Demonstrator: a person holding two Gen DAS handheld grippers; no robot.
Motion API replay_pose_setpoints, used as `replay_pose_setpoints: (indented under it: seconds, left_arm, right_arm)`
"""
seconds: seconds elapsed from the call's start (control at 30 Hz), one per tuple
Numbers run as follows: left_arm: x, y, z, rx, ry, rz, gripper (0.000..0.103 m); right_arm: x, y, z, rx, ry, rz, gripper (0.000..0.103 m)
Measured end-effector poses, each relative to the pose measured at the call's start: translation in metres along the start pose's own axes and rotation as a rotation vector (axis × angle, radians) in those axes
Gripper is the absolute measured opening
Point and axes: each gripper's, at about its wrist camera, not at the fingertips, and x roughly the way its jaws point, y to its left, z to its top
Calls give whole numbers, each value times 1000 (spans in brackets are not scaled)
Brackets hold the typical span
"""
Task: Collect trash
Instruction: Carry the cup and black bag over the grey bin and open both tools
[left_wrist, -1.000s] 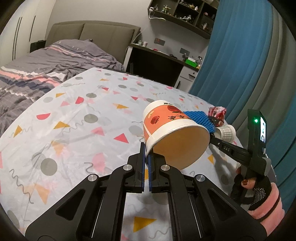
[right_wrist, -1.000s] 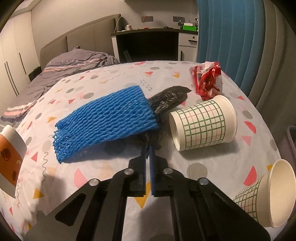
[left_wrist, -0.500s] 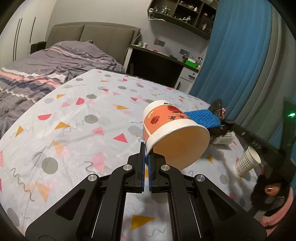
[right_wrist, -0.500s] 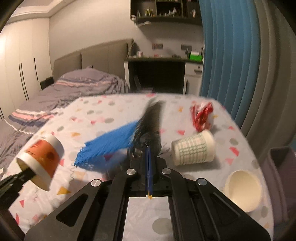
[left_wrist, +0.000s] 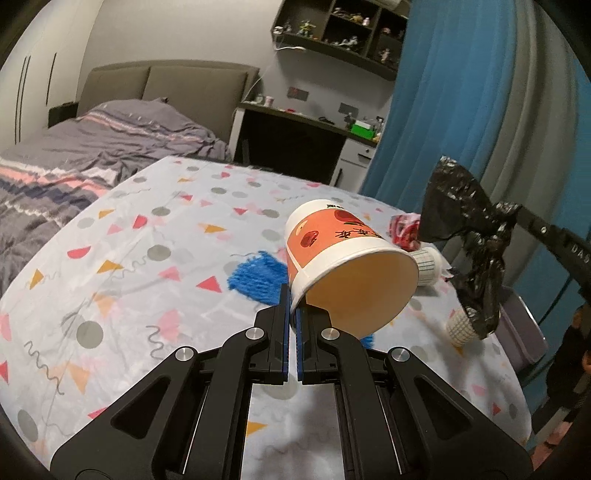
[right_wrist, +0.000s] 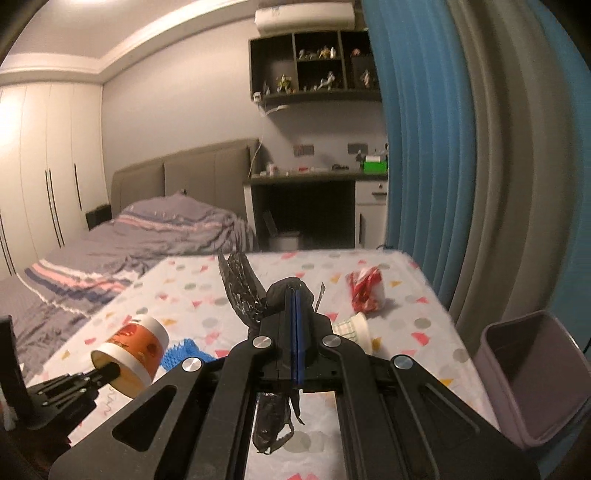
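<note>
My left gripper (left_wrist: 293, 295) is shut on the rim of an orange and white paper cup (left_wrist: 332, 243), held tilted above the patterned tablecloth (left_wrist: 129, 266). Seen from the right wrist, that cup (right_wrist: 136, 347) hangs at the lower left on the left gripper (right_wrist: 110, 372). My right gripper (right_wrist: 294, 295) is shut on a crumpled black plastic bag (right_wrist: 240, 284), lifted well off the table. From the left wrist the bag (left_wrist: 469, 229) dangles at the right from the right gripper (left_wrist: 517, 212). A blue foam net (left_wrist: 258, 277) lies on the cloth behind the cup.
A red and white wrapper (right_wrist: 365, 291) and a checked paper cup (right_wrist: 354, 328) lie on the table's right side; another checked cup (left_wrist: 460, 326) sits near its edge. A purple bin (right_wrist: 532, 373) stands beside the table on the right. Bed, desk and blue curtain lie beyond.
My right gripper rose and tilted up, pulling the black bag out of the blue net and into the air. The net stayed on the cloth. My left gripper lifted slightly with the cup.
</note>
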Motion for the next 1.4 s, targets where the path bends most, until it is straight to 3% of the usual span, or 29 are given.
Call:
replay_pose_setpoints:
  seconds: [0.27,0.43,0.8,1.03,1.4]
  left_arm:
    - [-12,-38,7,63,-29,-25,2]
    - [-14,-76,14,119,-42,-78,2]
    - [7,-213,16,272,-18,-318,2]
    - [37,-296,4,318,28,-435,2]
    - [90,-363,-27,373,124,-484,2]
  right_arm:
    - [-34,-35,6,43,-58,-29,1]
    - [-51,-62,6,65,-79,-74,1]
    - [-93,-150,3,139,-133,-279,1]
    - [-95,-211,-9,197,-102,-427,1]
    - [-74,-268,-40,278,-4,-499,1]
